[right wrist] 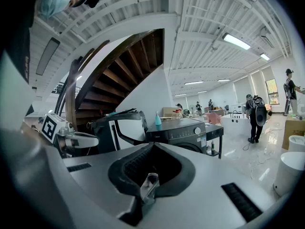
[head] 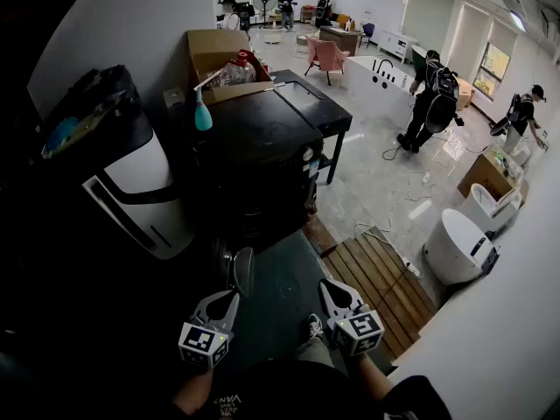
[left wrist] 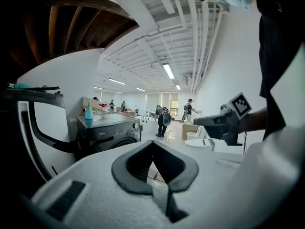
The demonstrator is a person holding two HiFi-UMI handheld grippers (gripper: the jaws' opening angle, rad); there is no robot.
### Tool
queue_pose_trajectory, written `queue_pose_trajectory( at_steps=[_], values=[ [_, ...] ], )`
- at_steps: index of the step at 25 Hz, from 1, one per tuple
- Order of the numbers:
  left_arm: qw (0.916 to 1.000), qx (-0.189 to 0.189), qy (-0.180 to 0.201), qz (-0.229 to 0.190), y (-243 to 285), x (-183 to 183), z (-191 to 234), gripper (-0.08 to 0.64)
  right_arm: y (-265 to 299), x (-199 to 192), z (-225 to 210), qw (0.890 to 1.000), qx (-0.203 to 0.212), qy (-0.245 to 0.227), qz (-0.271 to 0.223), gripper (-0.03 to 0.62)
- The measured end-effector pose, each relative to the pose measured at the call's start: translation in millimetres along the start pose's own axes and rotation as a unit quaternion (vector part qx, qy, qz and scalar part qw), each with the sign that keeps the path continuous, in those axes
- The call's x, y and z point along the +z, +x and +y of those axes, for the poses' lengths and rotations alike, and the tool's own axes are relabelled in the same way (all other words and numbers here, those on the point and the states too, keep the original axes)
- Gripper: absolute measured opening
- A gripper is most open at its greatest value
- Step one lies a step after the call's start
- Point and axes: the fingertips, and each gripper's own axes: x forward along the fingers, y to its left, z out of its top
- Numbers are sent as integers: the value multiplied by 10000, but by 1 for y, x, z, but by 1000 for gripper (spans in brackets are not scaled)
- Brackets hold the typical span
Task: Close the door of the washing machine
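A dark front-loading washing machine (head: 262,160) stands ahead of me and shows in both gripper views (left wrist: 108,133) (right wrist: 183,132). Its round door (head: 242,271) hangs swung out toward me, just above my left gripper. The left gripper (head: 229,299) (left wrist: 152,144) is shut and holds nothing, a short way short of the door. Level with it to the right, my right gripper (head: 329,285) (right wrist: 151,147) is also shut and empty. Both point roughly level toward the machine. The machine's front is dim, so the drum opening is hard to make out.
A teal spray bottle (head: 202,115) and a cardboard box (head: 217,52) sit on the machine's top. A white and black appliance (head: 144,195) stands to its left, a black table (head: 308,103) behind it. A wooden platform (head: 385,278) and white tubs (head: 455,248) lie right. People (head: 433,94) work farther back.
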Motion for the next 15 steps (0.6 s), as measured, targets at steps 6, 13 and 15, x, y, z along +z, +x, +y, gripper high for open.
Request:
queue_pose_trajectory(
  at_steps=[6,13,15],
  values=[
    [10000,-13,3,-35,11,0,4,6,7,13,-5,9996,83,-36,-264,-2],
    [9998,-150,-88,43,24,-6,2,21,6,17,-18,9991,-151,155,-360,19],
    [9996,-189,-133,131,30,-13,0,26,6,16,-23,9989,-188,170,-382,65]
  ],
)
